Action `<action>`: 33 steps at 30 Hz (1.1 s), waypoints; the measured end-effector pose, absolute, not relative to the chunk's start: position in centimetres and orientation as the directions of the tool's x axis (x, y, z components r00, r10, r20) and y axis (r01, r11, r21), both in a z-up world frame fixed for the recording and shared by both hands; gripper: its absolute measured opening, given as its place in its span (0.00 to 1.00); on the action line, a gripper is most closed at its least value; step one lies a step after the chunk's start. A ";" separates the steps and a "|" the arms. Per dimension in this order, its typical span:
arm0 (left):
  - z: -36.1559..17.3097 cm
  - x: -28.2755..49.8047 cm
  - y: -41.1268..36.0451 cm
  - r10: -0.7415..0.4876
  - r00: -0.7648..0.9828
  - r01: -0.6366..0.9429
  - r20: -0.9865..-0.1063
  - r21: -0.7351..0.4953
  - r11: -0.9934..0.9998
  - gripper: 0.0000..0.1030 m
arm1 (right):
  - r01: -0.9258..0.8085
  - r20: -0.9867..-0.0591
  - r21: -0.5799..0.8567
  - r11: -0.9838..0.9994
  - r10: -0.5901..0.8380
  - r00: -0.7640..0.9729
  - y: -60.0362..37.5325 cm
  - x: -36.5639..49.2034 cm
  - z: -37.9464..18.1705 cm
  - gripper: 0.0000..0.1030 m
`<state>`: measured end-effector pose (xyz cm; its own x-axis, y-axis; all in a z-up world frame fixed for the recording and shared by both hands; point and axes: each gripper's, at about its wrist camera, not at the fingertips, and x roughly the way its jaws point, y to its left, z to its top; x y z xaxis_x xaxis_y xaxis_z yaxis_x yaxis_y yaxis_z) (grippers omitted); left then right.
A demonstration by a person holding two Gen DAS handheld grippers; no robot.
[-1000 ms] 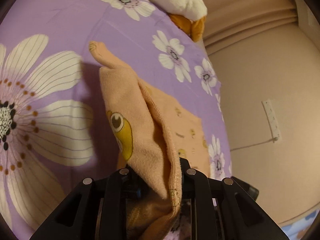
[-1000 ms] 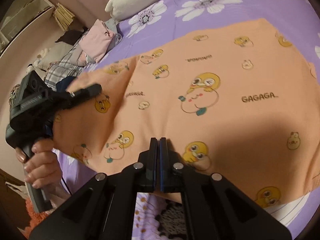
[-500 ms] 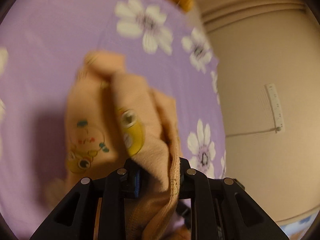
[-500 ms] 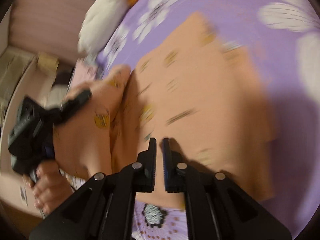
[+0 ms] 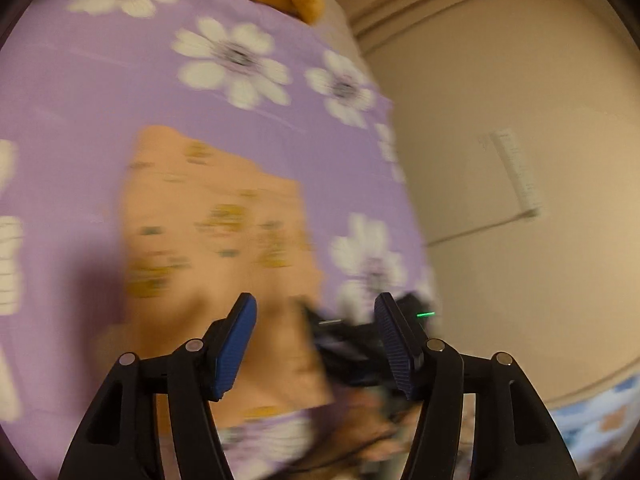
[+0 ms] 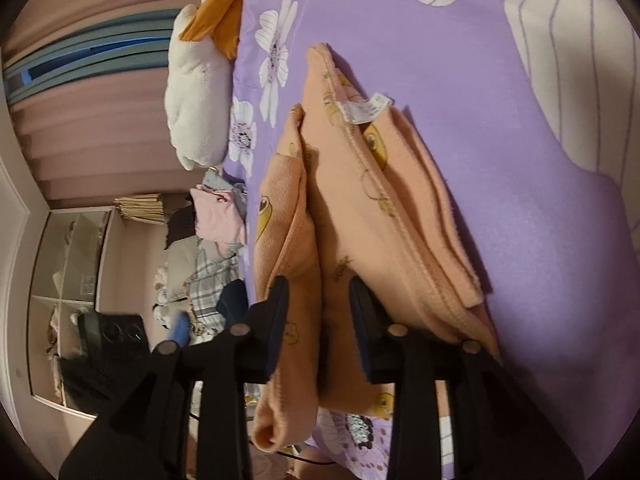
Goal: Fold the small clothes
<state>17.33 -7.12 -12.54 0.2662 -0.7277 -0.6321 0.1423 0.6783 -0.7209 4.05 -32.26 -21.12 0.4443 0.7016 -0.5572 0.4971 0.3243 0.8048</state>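
The peach shirt (image 6: 360, 208) lies folded in layers near the bed's (image 6: 520, 120) edge. Both the left gripper (image 5: 316, 320) and right gripper (image 6: 320, 296) stand spread wide, grasping nothing, apparently letting the fold settle.

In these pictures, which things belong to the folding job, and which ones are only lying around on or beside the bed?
Belong to the job:
- orange garment, folded over on the purple bedspread
- left tongs, open and empty
- right tongs, open, the garment between the fingers

Just lying about:
- white plush toy
- pile of other clothes at the bed's edge
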 end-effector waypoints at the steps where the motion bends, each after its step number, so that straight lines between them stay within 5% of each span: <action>1: -13.5 16.7 -6.4 -0.677 0.294 0.132 -0.675 -0.673 0.728 0.58 | 0.495 -0.549 0.810 0.315 0.706 0.448 -32.7 4.0 -21.0 0.40; 6: -17.0 14.7 -4.1 -0.586 0.310 0.116 -0.749 -0.581 0.805 0.58 | 0.452 -0.444 0.866 0.213 0.742 0.501 -32.9 4.6 -20.9 0.57; 12: -18.9 13.2 -1.6 -0.548 0.348 0.044 -0.760 -0.571 0.820 0.58 | 0.413 -0.595 0.792 0.449 0.720 0.358 -30.2 7.8 -20.5 0.58; 15: -18.2 11.7 -2.1 -0.596 0.303 0.157 -0.744 -0.577 0.801 0.58 | 0.405 -0.610 0.783 0.473 0.711 0.349 -29.8 8.8 -20.7 0.58; 20: -17.8 8.8 -3.5 -0.600 0.293 0.283 -0.744 -0.532 0.798 0.58 | 0.272 -0.548 0.835 0.478 0.761 0.347 -28.4 11.6 -19.3 0.44; 25: -18.6 8.1 -5.4 -0.558 0.264 0.331 -0.787 -0.470 0.819 0.58 | 0.322 -0.719 0.695 0.643 0.638 0.277 -26.5 13.9 -21.1 0.40; 27: -18.8 8.2 -5.7 -0.570 0.249 0.324 -0.783 -0.487 0.811 0.58 | 0.326 -0.723 0.691 0.645 0.626 0.293 -26.8 13.6 -21.3 0.35; 30: -18.8 8.3 -6.0 -0.521 0.317 0.305 -0.792 -0.435 0.847 0.58 | 0.302 -0.750 0.662 0.686 0.600 0.279 -27.2 13.6 -21.0 0.14; 33: -19.1 8.6 -6.3 -0.477 0.352 0.259 -0.805 -0.406 0.876 0.58 | 0.284 -0.732 0.678 0.678 0.591 0.338 -28.0 13.1 -20.6 0.12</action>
<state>8.65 -6.33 -19.08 0.3521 -0.4771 -0.8053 0.2590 0.8764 -0.4060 13.14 -28.04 -20.65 0.3382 0.5908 -0.7325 0.2841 0.6779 0.6780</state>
